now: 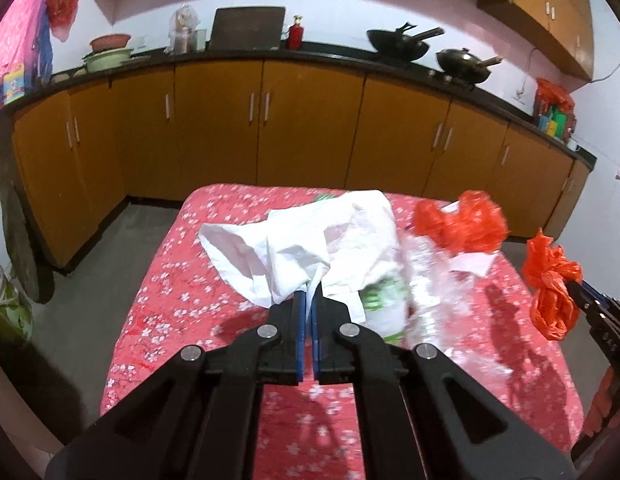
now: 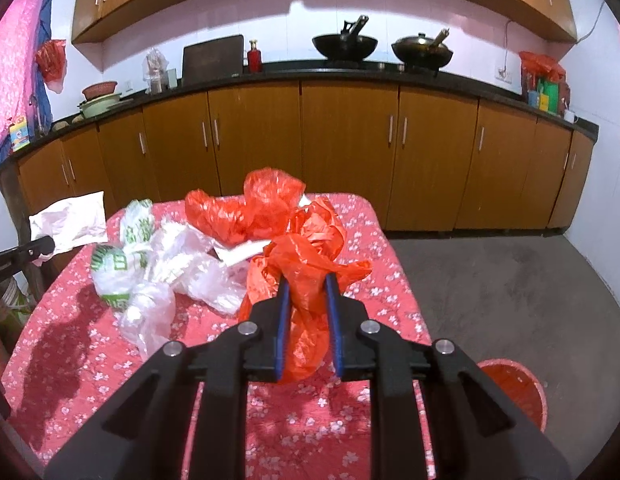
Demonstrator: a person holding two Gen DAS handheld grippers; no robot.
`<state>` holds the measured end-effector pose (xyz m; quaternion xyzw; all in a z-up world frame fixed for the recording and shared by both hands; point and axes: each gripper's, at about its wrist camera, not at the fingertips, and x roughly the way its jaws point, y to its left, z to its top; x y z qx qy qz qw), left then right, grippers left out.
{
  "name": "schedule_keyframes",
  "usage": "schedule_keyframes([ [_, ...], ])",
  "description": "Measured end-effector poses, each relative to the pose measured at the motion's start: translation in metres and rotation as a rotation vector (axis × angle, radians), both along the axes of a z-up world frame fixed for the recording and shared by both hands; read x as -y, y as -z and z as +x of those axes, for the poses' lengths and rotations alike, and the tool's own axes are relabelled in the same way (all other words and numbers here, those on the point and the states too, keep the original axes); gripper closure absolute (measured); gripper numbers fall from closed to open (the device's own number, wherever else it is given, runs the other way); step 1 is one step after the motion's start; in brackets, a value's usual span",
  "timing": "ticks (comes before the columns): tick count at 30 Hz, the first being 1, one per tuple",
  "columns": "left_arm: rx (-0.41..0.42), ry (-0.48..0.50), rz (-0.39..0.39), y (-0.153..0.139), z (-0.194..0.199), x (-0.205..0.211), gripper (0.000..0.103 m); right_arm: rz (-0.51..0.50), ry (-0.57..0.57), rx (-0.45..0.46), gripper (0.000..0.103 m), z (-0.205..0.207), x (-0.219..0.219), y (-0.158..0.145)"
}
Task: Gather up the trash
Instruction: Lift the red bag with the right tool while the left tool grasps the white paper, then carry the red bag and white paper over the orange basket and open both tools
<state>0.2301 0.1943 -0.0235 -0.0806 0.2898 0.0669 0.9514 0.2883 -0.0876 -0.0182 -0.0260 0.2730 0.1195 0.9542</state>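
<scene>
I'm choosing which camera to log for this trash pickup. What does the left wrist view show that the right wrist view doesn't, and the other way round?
Only the left wrist view shows the left gripper shut on the white bag at close range. Only the right wrist view shows the red bin on the floor beside the table, and the right gripper clamped on a red bag at close range. Both show the table, the white bag, the held red bag, a second red bag, the clear plastic and the two woks.
</scene>
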Motion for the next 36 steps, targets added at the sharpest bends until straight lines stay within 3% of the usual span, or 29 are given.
schedule_keyframes([
  [7,0.04,0.064,0.015,-0.021,-0.006,0.038,0.101,0.015,0.022,0.037,0.085,-0.012,0.018,-0.019],
  [19,0.041,0.162,0.018,-0.026,-0.003,0.107,0.101,0.022,0.113,0.06,0.085,-0.028,0.073,-0.029],
  [36,0.005,0.343,0.028,-0.014,0.009,0.22,0.101,0.023,0.284,0.038,0.085,-0.039,0.173,-0.012],
])
